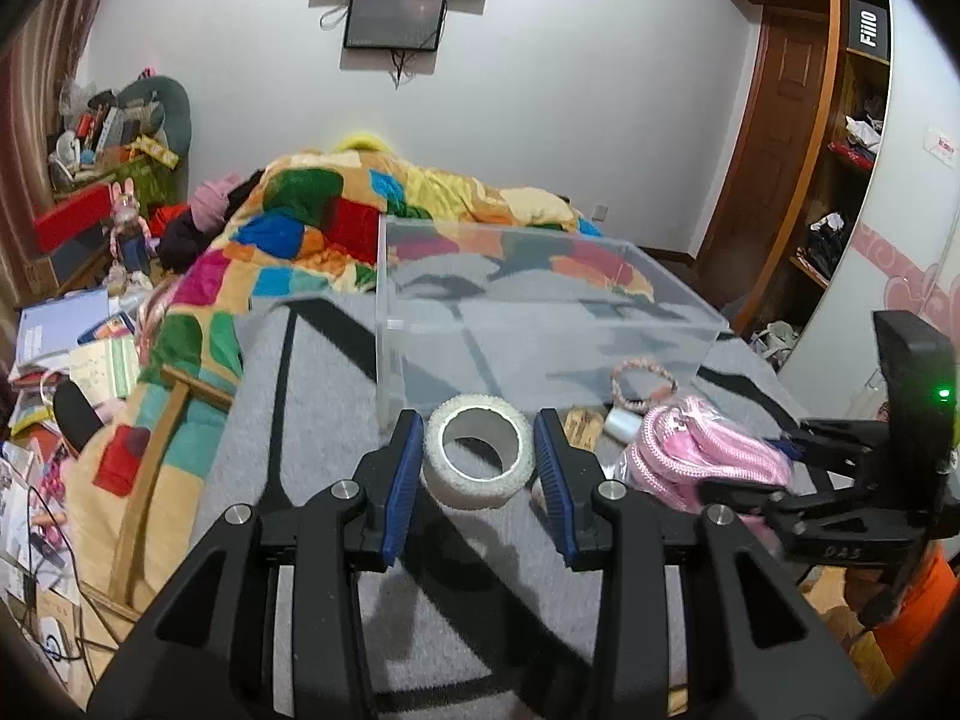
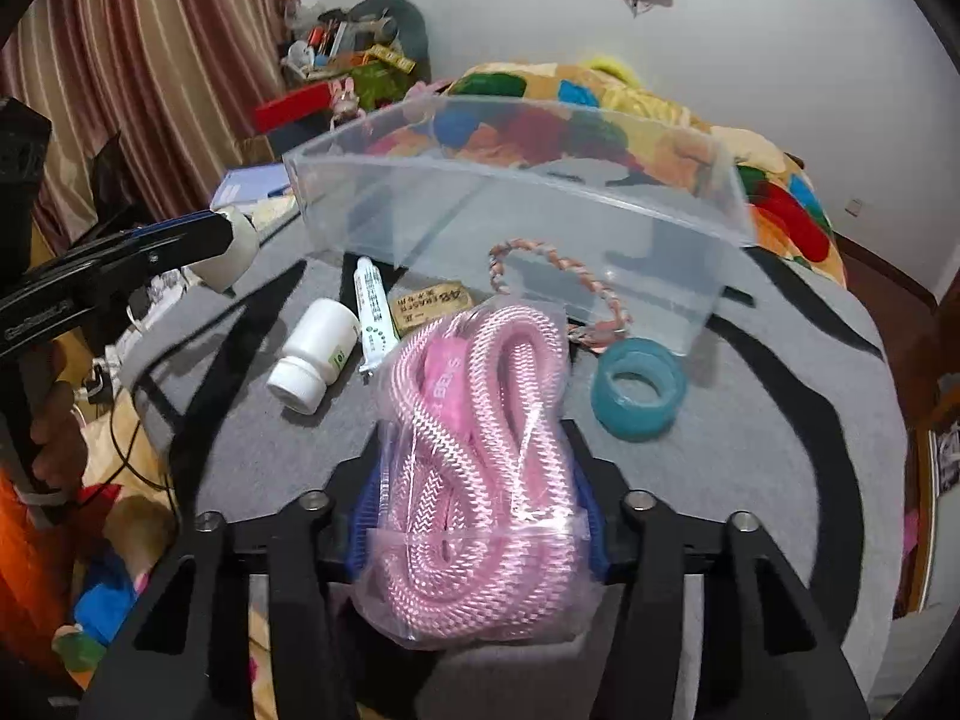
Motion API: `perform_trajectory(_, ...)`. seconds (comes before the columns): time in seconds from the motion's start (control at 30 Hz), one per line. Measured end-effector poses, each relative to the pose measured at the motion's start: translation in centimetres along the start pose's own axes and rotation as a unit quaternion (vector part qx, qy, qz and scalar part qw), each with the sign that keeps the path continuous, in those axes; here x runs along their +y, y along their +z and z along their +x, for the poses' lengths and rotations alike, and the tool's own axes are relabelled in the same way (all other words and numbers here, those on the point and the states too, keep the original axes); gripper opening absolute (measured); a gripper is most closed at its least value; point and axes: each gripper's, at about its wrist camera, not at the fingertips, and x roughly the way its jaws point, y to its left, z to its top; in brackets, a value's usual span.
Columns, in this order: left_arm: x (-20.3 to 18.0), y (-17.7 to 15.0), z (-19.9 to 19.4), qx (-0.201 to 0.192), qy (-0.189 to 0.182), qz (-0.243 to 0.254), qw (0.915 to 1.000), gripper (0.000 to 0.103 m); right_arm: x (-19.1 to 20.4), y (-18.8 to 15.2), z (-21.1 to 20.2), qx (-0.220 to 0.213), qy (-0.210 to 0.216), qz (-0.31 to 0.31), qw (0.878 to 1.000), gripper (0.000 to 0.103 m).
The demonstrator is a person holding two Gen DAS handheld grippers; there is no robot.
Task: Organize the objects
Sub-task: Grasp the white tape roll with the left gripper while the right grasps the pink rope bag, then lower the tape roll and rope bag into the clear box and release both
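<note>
My left gripper (image 1: 478, 456) is shut on a white tape roll (image 1: 478, 457) and holds it above the grey mat, just in front of the clear plastic box (image 1: 540, 324). In the right wrist view the left gripper (image 2: 222, 240) holds the white roll (image 2: 237, 249) at the box's left. My right gripper (image 2: 477, 516) is shut on a clear bag of pink rope (image 2: 474, 468), which also shows in the left wrist view (image 1: 708, 456). The clear box (image 2: 516, 210) stands open just beyond.
On the grey mat (image 2: 780, 420) lie a white pill bottle (image 2: 315, 354), a white tube (image 2: 373, 324), a small tan label (image 2: 429, 303), a braided bracelet (image 2: 600, 300) and a teal tape roll (image 2: 639, 390). A colourful quilt (image 1: 312, 222) lies behind; clutter fills the left floor.
</note>
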Motion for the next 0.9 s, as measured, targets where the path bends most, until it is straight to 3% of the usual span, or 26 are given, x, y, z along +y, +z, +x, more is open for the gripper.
perform_trajectory(0.03,-0.1,0.3,-0.1,-0.004,0.001,0.001,1.0,0.038,-0.2,0.2,-0.5,-0.005,0.003,0.006,1.0,0.032)
perform_trajectory(0.23,-0.5,3.0,-0.4,-0.032,0.01,0.016,0.9993,0.038,-1.0,2.2,-3.5,-0.059,0.002,0.025,0.998,0.031)
perform_trajectory(0.53,-0.7,6.6,2.0,-0.047,0.033,0.024,0.9981,0.038,-2.7,8.2,-4.3,-0.125,-0.05,0.057,0.989,0.031)
perform_trajectory(0.73,-0.1,8.1,5.9,-0.01,0.027,0.021,0.9994,0.038,-4.5,11.7,-1.2,-0.116,-0.07,0.078,0.988,0.031)
perform_trajectory(0.9,0.6,8.8,10.0,0.041,0.022,0.015,0.9988,0.038,-5.7,13.0,2.3,-0.077,-0.069,0.089,0.991,0.031)
